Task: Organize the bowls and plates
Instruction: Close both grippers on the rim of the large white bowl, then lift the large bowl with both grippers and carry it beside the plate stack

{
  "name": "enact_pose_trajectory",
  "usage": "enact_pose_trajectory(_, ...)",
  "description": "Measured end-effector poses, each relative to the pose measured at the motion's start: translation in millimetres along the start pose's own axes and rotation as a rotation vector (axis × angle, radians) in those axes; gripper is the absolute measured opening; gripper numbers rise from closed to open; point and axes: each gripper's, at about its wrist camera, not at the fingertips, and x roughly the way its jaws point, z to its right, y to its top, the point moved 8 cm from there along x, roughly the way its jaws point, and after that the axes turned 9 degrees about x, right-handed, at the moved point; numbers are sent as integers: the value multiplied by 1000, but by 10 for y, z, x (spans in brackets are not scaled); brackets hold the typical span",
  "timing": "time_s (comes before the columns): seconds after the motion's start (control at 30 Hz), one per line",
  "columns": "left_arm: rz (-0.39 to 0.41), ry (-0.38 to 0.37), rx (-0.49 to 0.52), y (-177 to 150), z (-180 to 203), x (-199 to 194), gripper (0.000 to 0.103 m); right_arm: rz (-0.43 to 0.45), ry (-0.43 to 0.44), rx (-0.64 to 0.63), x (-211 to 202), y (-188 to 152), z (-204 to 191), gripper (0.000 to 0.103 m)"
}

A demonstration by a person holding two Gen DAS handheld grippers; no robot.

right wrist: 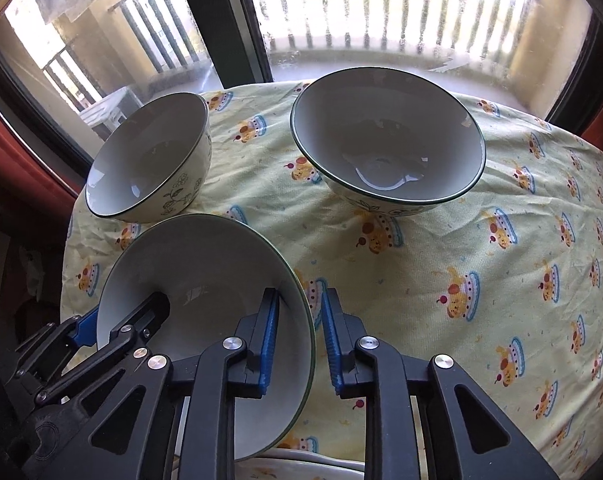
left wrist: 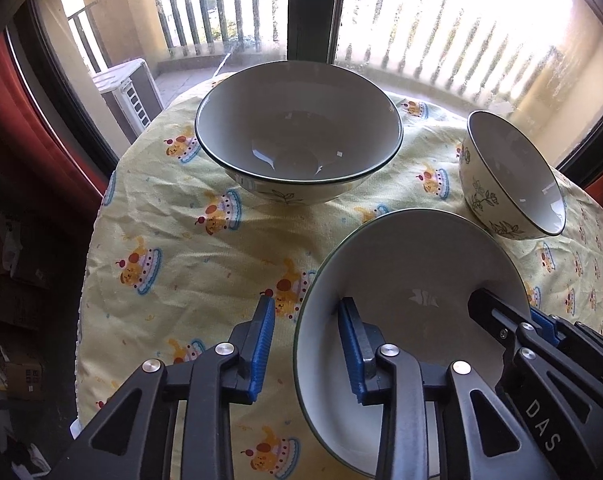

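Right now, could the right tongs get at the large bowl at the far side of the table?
Probably not yet. The right tongs are shut on the rim of the near bowl, so they are occupied. The tablecloth between them and the large bowl looks free.

The near bowl [left wrist: 413,264] and far bowl [left wrist: 297,128] look like glossy glazed ceramic; the tablecloth [left wrist: 189,240] is matt, wrinkled printed cloth.

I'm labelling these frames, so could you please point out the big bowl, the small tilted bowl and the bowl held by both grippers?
big bowl [left wrist: 297,136]: left wrist view, inner wall.
small tilted bowl [left wrist: 517,168]: left wrist view, inside surface.
held bowl [right wrist: 205,264]: right wrist view, inner wall above the fingers.
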Motion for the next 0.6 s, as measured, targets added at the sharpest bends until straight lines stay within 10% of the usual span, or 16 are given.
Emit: enact_pose_trajectory(0.6, -1, -45, 102, -100, 410, -211, 18, 10, -27, 21, -317, -129, 272, 15)
